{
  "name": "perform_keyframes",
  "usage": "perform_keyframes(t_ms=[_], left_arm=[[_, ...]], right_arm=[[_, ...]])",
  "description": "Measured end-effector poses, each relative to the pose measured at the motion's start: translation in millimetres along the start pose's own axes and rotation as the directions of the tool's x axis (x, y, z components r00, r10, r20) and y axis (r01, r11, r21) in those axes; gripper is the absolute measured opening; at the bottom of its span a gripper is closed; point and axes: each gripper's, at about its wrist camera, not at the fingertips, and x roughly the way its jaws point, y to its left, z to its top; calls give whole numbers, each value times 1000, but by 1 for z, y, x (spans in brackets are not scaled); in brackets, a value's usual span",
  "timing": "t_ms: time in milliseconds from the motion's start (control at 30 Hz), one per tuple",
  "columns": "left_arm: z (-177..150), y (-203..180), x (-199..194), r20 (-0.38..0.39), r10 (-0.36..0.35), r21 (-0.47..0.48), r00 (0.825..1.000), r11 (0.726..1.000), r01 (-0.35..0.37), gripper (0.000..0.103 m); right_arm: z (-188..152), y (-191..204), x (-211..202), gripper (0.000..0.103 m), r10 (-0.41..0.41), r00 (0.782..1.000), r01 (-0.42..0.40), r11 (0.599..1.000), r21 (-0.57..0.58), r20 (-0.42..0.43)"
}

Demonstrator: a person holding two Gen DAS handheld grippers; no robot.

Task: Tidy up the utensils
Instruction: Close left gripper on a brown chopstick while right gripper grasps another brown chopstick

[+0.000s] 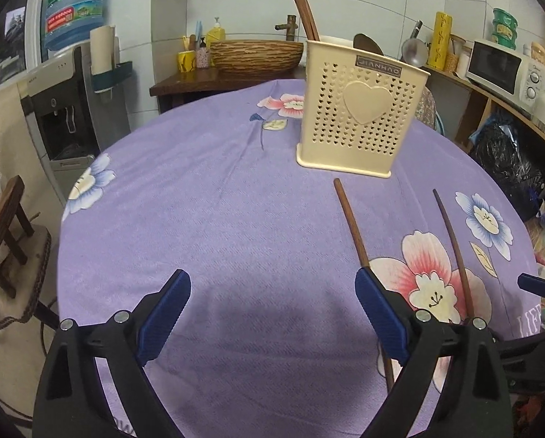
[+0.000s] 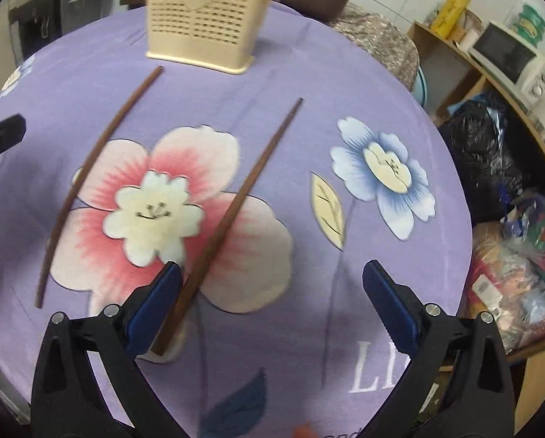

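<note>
Left gripper (image 1: 272, 303) jaws spread wide, low and level; right gripper (image 2: 272, 295) likewise agape, empty

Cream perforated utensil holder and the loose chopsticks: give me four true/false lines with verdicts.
1. Two brown wooden chopsticks, one and another, lie on the purple floral tablecloth. True.
2. The cream perforated plastic utensil holder is empty. False: chopsticks stand in it.
3. The right gripper grips a chopstick. False: its jaws are open, nothing between them.
4. The left gripper is open. True.
</note>
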Motion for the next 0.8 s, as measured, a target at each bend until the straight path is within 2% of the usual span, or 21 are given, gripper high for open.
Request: perform_keyframes(t_ms=[100, 200, 300, 367, 400, 500, 600, 633, 700, 800], left_arm=[[-4, -9, 4, -12, -12, 8, 1000, 1000, 12, 90], [-6, -18, 4, -11, -22, 34, 1000, 999, 22, 90], [-2, -22, 9, -21, -59, 24, 998, 998, 60, 80], [6, -27, 16, -37, -96, 12, 995, 995, 97, 73], [9, -31, 20, -46, -107, 20, 993, 994, 108, 68], [23, -45, 39, -79, -123, 42, 989, 991, 127, 56], [36, -52, 59, -119, -147, 26, 982, 988, 151, 48], [41, -56, 68, -129, -136, 35, 982, 989, 142, 47], [46, -61, 80, -149, -104, 58, 983, 992, 114, 45], [49, -62, 92, -166, -98, 41, 981, 993, 107, 44]], right_arm=[[-2, -11, 3, 97, 72, 997, -73, 996, 42, 23], [-5, -25, -4, 97, 159, 980, -172, 979, 109, 119], [4, -45, 0, 97, 269, 947, -302, 931, 203, 176], [15, -54, 7, 92, 303, 935, -342, 908, 242, 186], [21, -57, 10, 86, 306, 932, -349, 902, 255, 194], [39, -53, 17, 82, 300, 935, -341, 908, 242, 191], [59, -49, 32, 71, 273, 945, -312, 919, 240, 183], [63, -50, 35, 64, 265, 947, -305, 920, 245, 181], [72, -48, 47, 59, 241, 956, -279, 920, 275, 165], [81, -45, 56, 53, 232, 961, -266, 922, 281, 149]])
